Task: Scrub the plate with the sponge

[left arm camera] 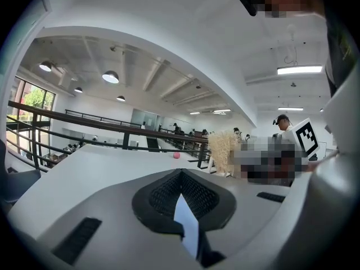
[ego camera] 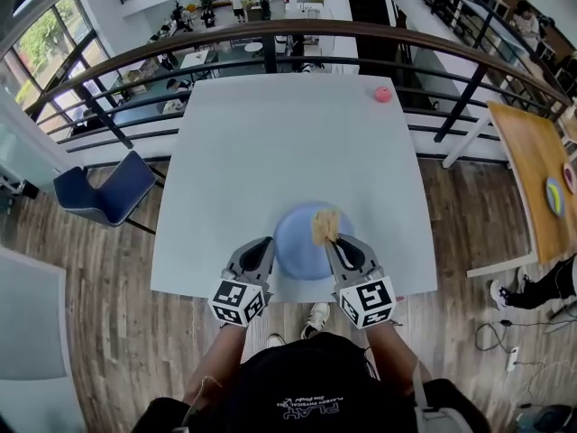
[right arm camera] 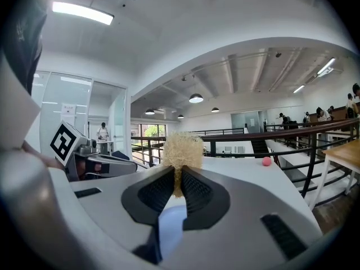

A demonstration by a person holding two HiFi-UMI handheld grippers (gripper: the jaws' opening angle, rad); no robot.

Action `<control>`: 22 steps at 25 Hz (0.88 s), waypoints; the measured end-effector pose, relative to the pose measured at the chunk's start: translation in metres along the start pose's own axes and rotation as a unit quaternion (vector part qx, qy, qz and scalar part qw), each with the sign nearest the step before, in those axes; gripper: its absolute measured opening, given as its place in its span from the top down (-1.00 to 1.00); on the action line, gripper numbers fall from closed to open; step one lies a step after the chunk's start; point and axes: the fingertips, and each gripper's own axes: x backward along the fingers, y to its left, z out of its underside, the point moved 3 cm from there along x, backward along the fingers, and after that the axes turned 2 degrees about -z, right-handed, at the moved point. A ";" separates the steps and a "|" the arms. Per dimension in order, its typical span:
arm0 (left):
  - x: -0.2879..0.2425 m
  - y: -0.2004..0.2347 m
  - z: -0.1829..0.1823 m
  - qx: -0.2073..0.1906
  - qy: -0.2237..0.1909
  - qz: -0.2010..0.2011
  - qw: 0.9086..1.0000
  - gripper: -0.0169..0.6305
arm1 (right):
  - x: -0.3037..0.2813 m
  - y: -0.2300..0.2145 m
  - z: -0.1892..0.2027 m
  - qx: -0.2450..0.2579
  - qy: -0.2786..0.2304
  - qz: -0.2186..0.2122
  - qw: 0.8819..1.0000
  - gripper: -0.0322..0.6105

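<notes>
Two grippers work at the near edge of a pale grey table [ego camera: 288,152], both closed round the round blue plate [ego camera: 302,234] that lies flat there, close to the person. The left gripper [ego camera: 263,246] sits at the plate's left rim. In its own view the black ribbed pads are pressed together on a thin pale-blue sliver, the plate [left arm camera: 187,221] seen edge-on, so the left gripper [left arm camera: 181,176] is pinching the rim.

The right gripper [ego camera: 335,242] comes in over the plate's right side. Its jaws are nipped on the lower part of the sponge [right arm camera: 181,149], a tan, coarse, fibrous pad that stands up above the right gripper [right arm camera: 177,176]; the plate [right arm camera: 171,224] shows blue beneath the pads. From the head view the sponge [ego camera: 325,224] lies over the plate's upper right part, but whether it touches the surface cannot be told. In the left gripper view the sponge [left arm camera: 224,151] rises to the right of the plate.

Beyond the plate the tabletop is bare as far as a small pink ball [ego camera: 383,94] near the far right corner, well apart from the plate; it shows in the left gripper view [left arm camera: 176,155] and the right gripper view [right arm camera: 266,161] too. Left of the plate, off the table, a blue chair [ego camera: 104,195] stands on the wood floor [ego camera: 99,332]. Right of the plate, well apart, is a wooden table [ego camera: 532,170]. Farthest from the plate, a dark railing [ego camera: 270,32] curves past the table's far edge.
</notes>
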 end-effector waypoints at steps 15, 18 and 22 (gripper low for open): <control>-0.037 0.007 -0.003 -0.001 0.020 -0.045 0.999 0.91 | -0.037 -0.036 0.008 -0.018 0.010 -0.057 0.998 0.76; -0.037 0.013 -0.005 -0.004 0.020 -0.045 0.999 0.91 | -0.045 -0.032 0.005 -0.019 0.007 -0.063 0.998 0.76; -0.045 0.014 -0.006 -0.005 0.019 -0.047 0.999 0.91 | -0.048 -0.025 0.003 -0.011 0.004 -0.078 0.997 0.76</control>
